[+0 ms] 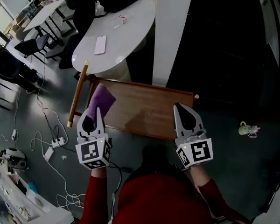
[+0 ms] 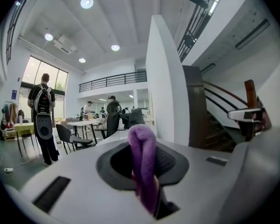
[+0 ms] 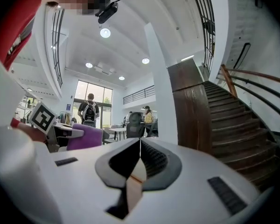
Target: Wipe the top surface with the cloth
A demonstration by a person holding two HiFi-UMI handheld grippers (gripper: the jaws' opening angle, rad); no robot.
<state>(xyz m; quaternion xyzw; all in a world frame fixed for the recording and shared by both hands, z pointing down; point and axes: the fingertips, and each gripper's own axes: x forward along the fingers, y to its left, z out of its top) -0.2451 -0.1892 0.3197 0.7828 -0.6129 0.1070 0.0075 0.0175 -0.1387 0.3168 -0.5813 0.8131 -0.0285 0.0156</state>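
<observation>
Soft purple cloth pinched in left hand-held gripper, glossy wooden top

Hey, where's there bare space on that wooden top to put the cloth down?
The wooden top is bare across its whole middle, between the purple cloth held by the left gripper at its left end and the shut, empty right gripper over its right end. The white table beyond carries a phone, with bare room around it.
</observation>
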